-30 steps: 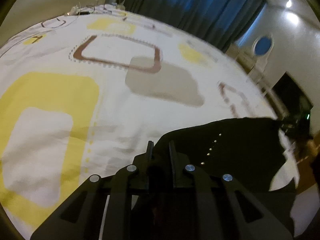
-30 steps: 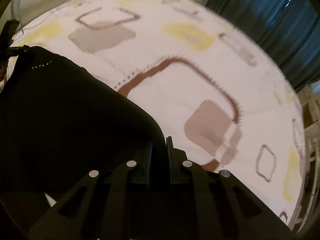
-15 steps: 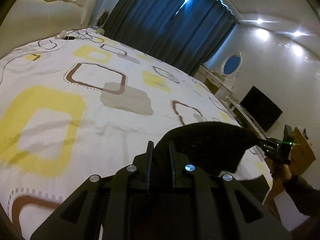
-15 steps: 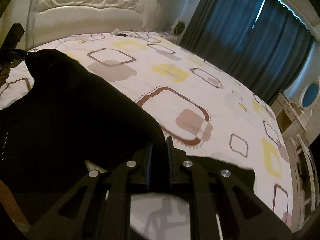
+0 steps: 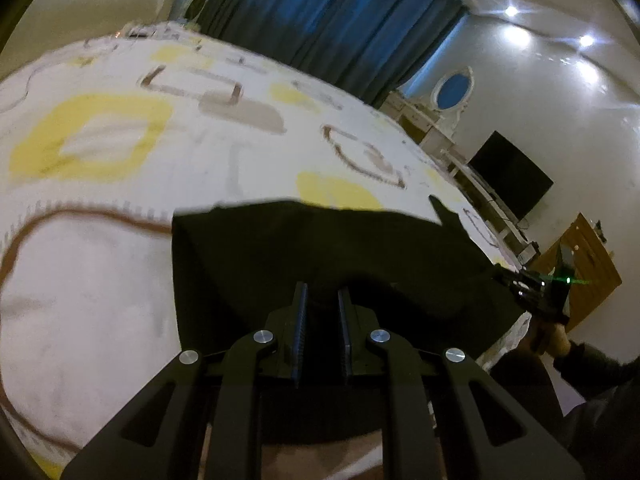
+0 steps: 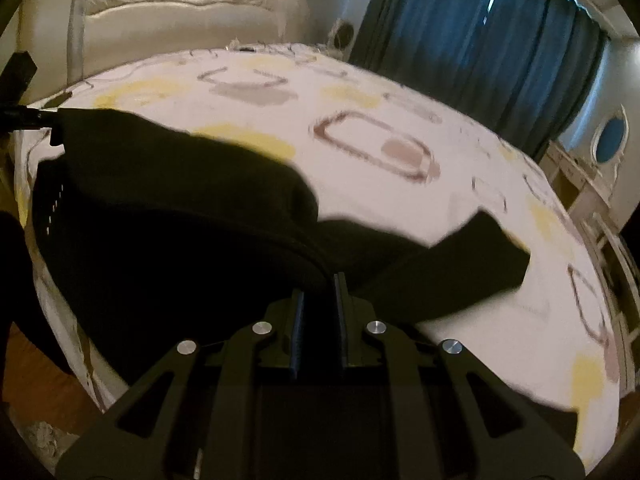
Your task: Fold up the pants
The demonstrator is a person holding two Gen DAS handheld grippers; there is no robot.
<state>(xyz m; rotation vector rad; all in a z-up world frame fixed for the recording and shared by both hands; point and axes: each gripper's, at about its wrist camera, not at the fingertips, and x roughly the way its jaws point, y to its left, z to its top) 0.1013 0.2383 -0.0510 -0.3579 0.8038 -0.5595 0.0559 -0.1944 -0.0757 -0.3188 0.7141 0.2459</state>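
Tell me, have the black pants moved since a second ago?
Yes. The pants now spread farther across the bedspread, one leg reaching toward the curtain side.

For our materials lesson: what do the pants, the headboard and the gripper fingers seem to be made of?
Pants: soft matte black cloth, probably knit; it drapes and sags.
Headboard: glossy cream leather or vinyl, with button tufting.
Gripper fingers: black rigid plastic or metal, unclear which, with ribbed inner faces.

Left tongs (image 5: 322,304) pinch black pants (image 5: 304,256) over bed (image 5: 100,280).
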